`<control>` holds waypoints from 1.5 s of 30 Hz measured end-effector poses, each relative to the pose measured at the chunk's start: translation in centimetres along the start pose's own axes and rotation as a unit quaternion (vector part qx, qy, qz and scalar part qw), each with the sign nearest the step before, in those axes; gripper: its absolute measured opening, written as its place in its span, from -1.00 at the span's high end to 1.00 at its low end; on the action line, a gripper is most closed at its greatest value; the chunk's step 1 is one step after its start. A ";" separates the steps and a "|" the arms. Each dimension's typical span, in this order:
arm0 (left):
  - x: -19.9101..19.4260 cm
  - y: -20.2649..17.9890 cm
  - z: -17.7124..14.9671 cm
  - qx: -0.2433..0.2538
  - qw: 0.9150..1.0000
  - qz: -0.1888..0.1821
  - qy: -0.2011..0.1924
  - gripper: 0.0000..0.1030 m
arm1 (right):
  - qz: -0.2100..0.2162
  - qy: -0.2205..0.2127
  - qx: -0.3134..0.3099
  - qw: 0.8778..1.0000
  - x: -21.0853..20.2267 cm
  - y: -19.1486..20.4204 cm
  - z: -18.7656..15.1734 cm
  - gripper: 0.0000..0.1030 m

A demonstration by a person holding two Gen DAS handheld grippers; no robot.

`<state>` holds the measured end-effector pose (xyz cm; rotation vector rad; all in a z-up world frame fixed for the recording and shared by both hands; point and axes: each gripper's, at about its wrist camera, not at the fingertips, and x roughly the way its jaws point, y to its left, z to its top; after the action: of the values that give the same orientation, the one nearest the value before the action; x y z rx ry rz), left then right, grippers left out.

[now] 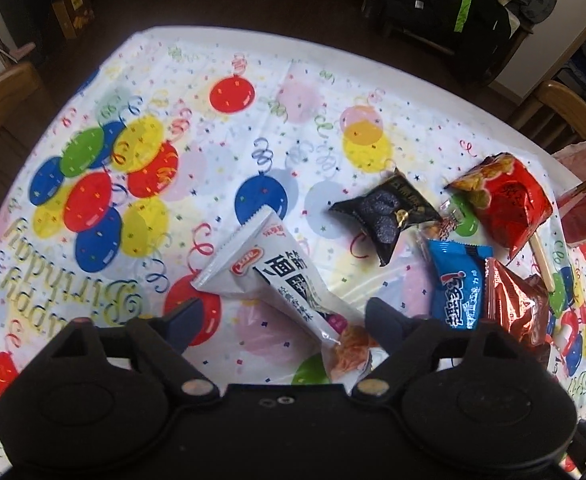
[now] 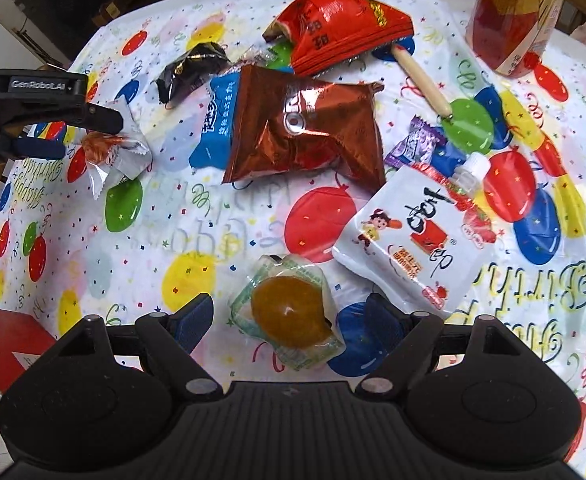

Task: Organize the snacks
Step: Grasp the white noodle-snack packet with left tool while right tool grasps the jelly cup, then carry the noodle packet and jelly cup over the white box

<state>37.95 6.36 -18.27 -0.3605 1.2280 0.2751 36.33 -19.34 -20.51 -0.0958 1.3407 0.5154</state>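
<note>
A white noodle-snack packet [image 1: 269, 276] lies slanted between the fingers of my left gripper [image 1: 285, 318], which is open around its lower end. The right wrist view shows the same left gripper [image 2: 89, 136] at the far left, straddling the packet [image 2: 113, 156]. My right gripper [image 2: 289, 318] is open too, its blue pads on either side of a clear-wrapped amber snack [image 2: 289, 312] lying on the balloon tablecloth [image 2: 197, 220]. Whether either snack touches a pad I cannot tell.
A brown foil packet [image 2: 305, 132] lies over a blue packet [image 2: 215, 120]. Beyond them are a red bag [image 2: 341, 24], a black packet [image 2: 193, 68] and a stick [image 2: 421, 76]. A white capped pouch [image 2: 413, 236], purple candy [image 2: 413, 144], tall carton [image 2: 517, 12] and red box [image 2: 5, 344] surround them.
</note>
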 end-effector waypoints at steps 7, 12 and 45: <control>1.0 -0.4 0.2 0.011 1.000 -0.012 0.012 -0.35 | -0.005 0.004 -0.019 1.000 0.4 0.6 -0.2 -0.23; 1.2 -0.3 0.1 0.008 0.999 -0.024 0.019 0.23 | -0.017 -0.002 -0.040 0.999 0.2 1.2 -0.5 -0.12; -9.9 0.7 -4.8 0.079 0.994 -0.063 -0.027 0.62 | -0.012 -0.080 0.013 0.997 -10.3 2.3 -5.0 0.13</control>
<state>30.37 4.93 -10.35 -0.2899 1.1602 0.0775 29.46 -22.15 -11.50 -0.0490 1.1876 0.4755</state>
